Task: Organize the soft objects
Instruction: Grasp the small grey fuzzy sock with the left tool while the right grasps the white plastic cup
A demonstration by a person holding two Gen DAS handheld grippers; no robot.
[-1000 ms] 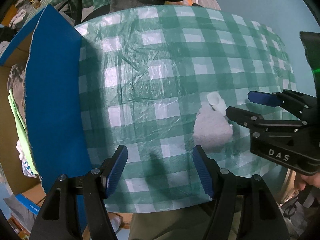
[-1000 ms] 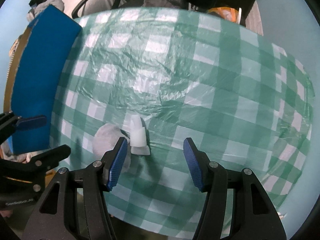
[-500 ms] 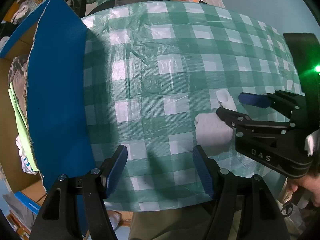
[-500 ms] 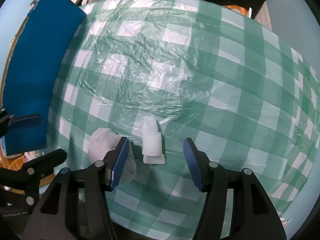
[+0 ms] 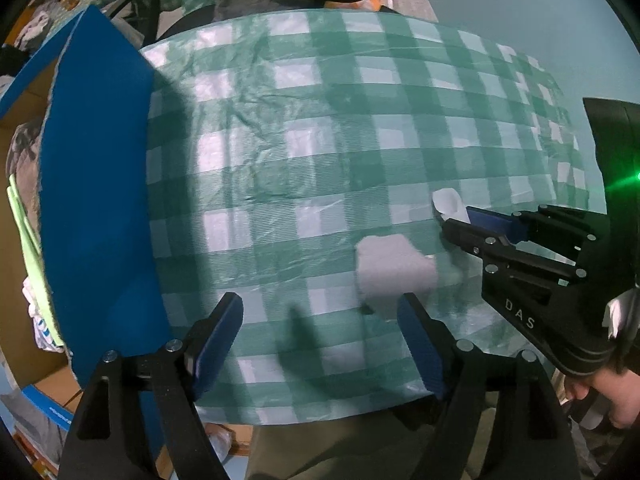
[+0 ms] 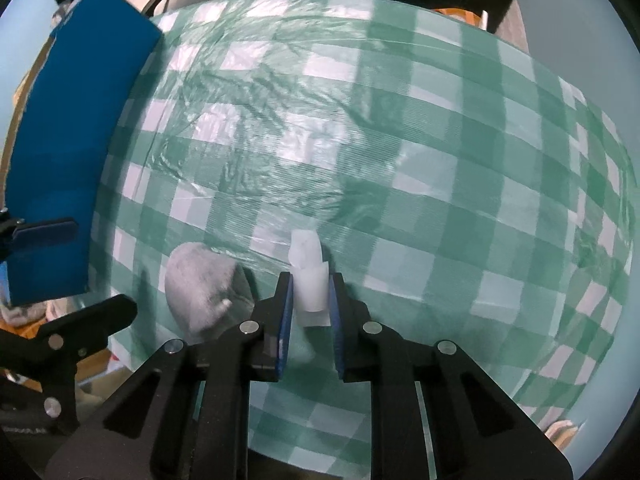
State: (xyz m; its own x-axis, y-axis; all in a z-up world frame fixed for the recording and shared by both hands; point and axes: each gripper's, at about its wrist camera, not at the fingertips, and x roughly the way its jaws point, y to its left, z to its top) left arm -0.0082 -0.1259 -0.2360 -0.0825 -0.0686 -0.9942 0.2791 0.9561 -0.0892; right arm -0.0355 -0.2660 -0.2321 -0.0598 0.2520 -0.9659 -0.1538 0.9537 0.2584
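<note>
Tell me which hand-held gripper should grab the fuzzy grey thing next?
Left. The left hand-held gripper is open beside the fuzzy grey pouch; the right hand-held gripper already grips the small white cloth roll.

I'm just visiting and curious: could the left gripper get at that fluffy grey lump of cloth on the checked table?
Probably yes. The left gripper is open, and the fluffy grey cloth lump lies just ahead of its right finger, nothing between. The right gripper, shut on the small white piece, sits beside it, apart.

Glossy crinkled plastic tablecloth; fuzzy grey cloth.
</note>
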